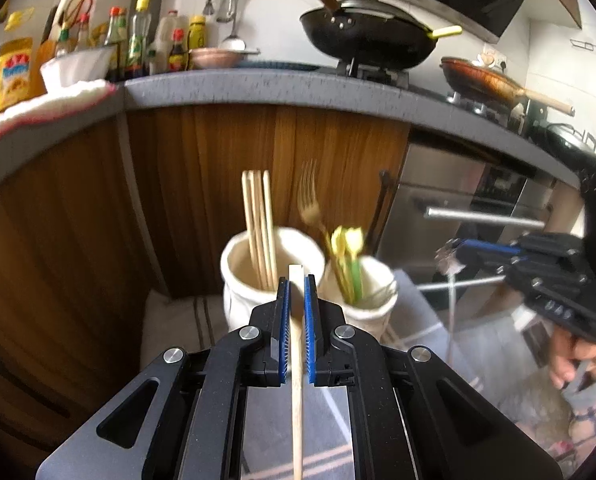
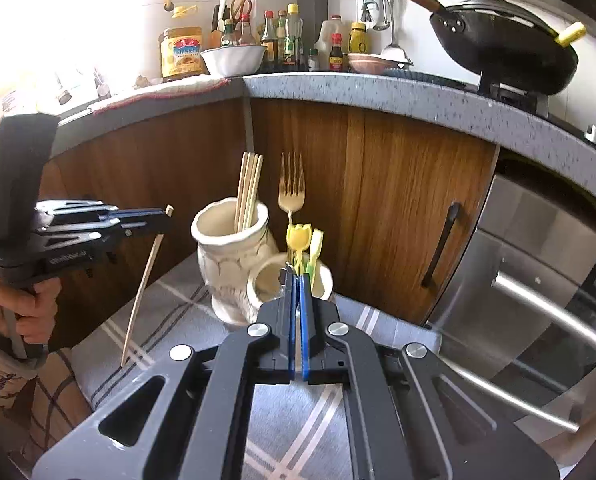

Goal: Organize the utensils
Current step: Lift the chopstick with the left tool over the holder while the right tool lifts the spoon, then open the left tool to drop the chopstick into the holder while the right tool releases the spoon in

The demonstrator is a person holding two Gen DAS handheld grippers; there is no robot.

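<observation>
Left gripper point(image 1: 297, 280) clamping single chopstick point(image 1: 297, 380), hanging just short of taller jar point(image 1: 238, 276) already holding chopsticks point(image 1: 259, 224). Right gripper point(image 2: 297, 280) pinched together, something thin between pads, unclear what. Advice: tilt stick upright, centre over jar mouth, lower before releasing; avoid fork point(image 2: 292, 188) in shorter jar point(image 2: 326, 280).

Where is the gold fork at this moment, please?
The gold fork stands tines-up in the shorter white holder, right of the taller holder with chopsticks, in front of the wooden cabinet.
</observation>
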